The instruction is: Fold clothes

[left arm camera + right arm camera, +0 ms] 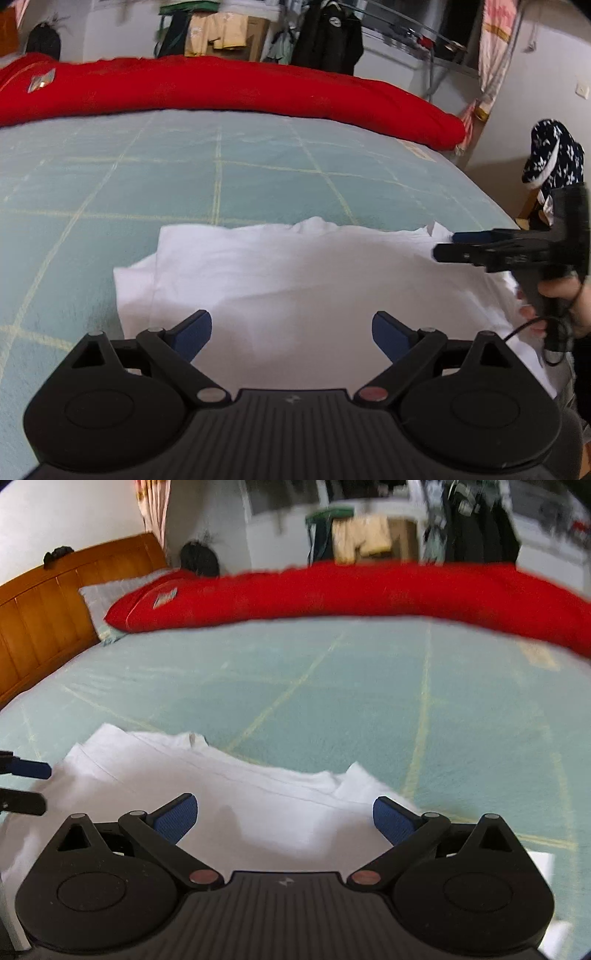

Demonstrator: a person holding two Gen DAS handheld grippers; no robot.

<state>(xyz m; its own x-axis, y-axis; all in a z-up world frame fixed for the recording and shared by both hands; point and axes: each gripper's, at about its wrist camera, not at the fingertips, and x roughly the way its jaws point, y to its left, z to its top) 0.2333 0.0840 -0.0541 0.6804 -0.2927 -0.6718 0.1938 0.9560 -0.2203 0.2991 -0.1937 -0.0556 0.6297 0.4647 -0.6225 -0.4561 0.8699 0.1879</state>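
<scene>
A white garment (295, 280) lies partly folded on the pale green bed sheet (221, 173), near the front edge. My left gripper (291, 334) hovers over its near side, open, nothing between its blue pads. In the left wrist view my right gripper (443, 245) reaches in from the right over the garment's far right corner, held by a hand (561, 299). The right wrist view shows the same white garment (229, 794) below my right gripper (284, 818), which is open and holds nothing. The left gripper's fingertips (31, 770) show at the left edge there.
A long red quilt (221, 88) lies rolled across the far side of the bed. A wooden headboard (44, 616) and a grey pillow (107, 594) stand at the left. Clothes hang on racks (328, 37) behind. A dark patterned cloth (554, 155) sits beyond the bed's right edge.
</scene>
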